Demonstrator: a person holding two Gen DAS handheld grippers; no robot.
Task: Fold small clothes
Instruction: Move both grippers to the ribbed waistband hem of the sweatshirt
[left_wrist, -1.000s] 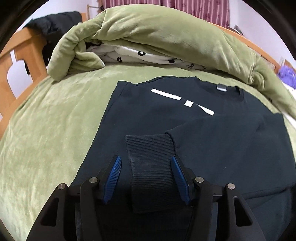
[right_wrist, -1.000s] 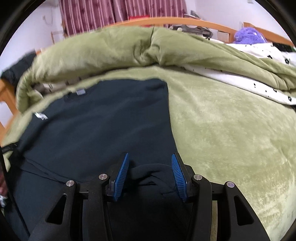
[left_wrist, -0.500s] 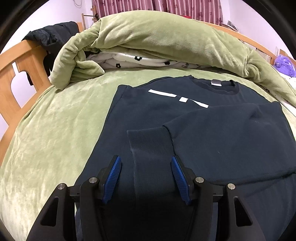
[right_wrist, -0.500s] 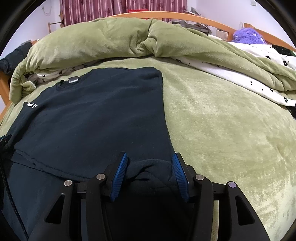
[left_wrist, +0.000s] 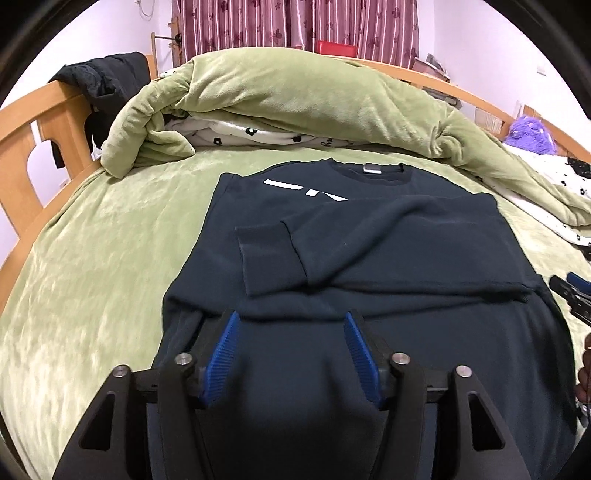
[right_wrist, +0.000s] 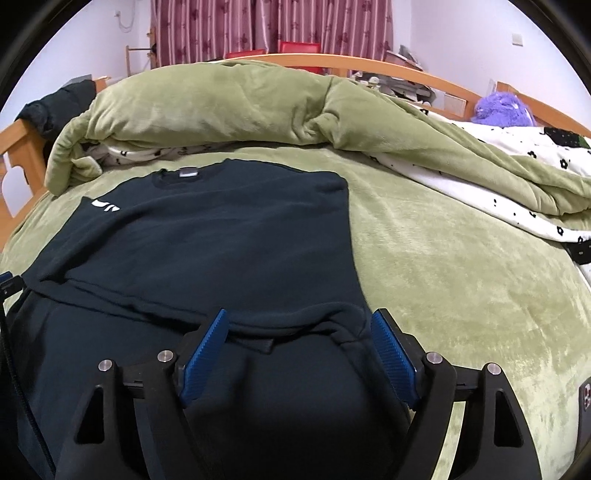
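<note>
Dark navy long-sleeved sweatshirt (left_wrist: 369, 258) laid flat on green plush bed (left_wrist: 92, 258), sleeves folded across; left hand-held gripper (left_wrist: 291, 332) and right hand-held gripper (right_wrist: 299, 328) held wide apart, nothing gripped

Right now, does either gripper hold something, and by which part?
Nothing is held. The left gripper and right gripper are open above the dark sweatshirt, their fingers apart.

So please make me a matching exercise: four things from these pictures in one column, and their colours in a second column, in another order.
Things:
1. sweatshirt
2. blanket
3. curtain
4. plush toy

Colours:
a. purple
b. dark navy
c. maroon with stripes
d. olive green

Pairs: 1-b, 2-d, 3-c, 4-a
</note>
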